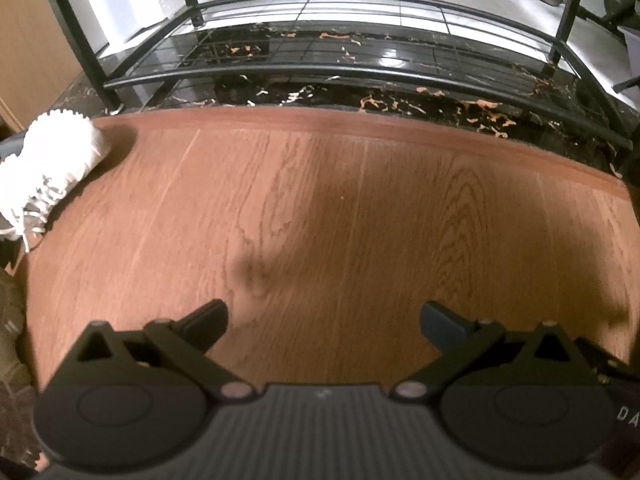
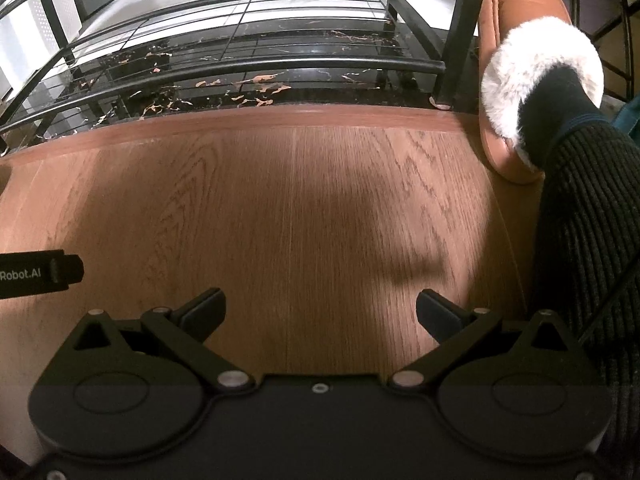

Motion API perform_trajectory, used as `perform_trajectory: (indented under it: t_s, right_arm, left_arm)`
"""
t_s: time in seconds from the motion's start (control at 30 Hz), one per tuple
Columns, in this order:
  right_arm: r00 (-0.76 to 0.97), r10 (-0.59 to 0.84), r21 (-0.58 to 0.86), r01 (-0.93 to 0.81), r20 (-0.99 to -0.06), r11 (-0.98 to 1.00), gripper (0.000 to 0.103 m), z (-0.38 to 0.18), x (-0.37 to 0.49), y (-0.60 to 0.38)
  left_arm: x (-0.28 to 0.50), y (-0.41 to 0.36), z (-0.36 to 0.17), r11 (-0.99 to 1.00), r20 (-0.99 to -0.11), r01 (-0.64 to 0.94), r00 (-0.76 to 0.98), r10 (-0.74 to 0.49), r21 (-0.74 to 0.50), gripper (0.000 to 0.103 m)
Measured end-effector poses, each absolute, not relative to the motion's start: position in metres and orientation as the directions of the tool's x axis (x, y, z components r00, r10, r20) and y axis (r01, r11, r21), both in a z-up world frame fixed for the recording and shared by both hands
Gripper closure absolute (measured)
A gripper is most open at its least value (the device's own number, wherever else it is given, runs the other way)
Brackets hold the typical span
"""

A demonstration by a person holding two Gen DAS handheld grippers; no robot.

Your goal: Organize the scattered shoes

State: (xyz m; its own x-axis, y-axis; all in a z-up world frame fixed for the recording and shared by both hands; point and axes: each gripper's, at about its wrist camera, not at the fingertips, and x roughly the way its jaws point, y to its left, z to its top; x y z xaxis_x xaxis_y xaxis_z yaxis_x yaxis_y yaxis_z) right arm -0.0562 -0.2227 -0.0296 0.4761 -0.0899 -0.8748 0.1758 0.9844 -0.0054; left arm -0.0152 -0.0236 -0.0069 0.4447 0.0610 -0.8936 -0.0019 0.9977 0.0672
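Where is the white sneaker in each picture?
Left wrist view: the white sneaker lies at the far left edge, on the wooden floor.
Right wrist view: not in it; only a fur-lined tan slipper on a person's foot.
Shared landmark: the black metal shoe rack across the top.

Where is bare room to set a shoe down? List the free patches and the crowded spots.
Free: the wood floor between the open left gripper and the dark marble strip; the bottom tier of the black rack looks bare. Crowded: far left, by the white sneaker; far right, by the person's brown fur-lined slipper, worn, beside the open right gripper.
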Motion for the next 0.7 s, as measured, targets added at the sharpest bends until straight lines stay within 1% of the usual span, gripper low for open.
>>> perform_trajectory:
  t_s: [0.37,0.5,0.7]
  right_arm:
    - [0.501,-0.093,-0.002,0.179,-0.86,0.984,0.0,-0.028,-0.06,-0.223]
    - [0.553,-0.096,0.006,0.179,-0.827,0.984,0.0,-0.021,-0.064,-0.223]
    - [0.642,-0.092,0.047,0.196,-0.761,0.98,0.0,-0.008,-0.069,-0.229]
  left_arm:
    - [-0.019,-0.035,0.003,0.997,-0.86,-0.031,0.505,0.072,0.066,0.001]
    - [-0.02,-0.03,0.007,0.998,-0.843,-0.04,0.535,0.063,0.049,0.001]
    - [-0.023,-0.028,0.018,0.999,-0.79,-0.038,0.612,0.049,0.032,0.001]
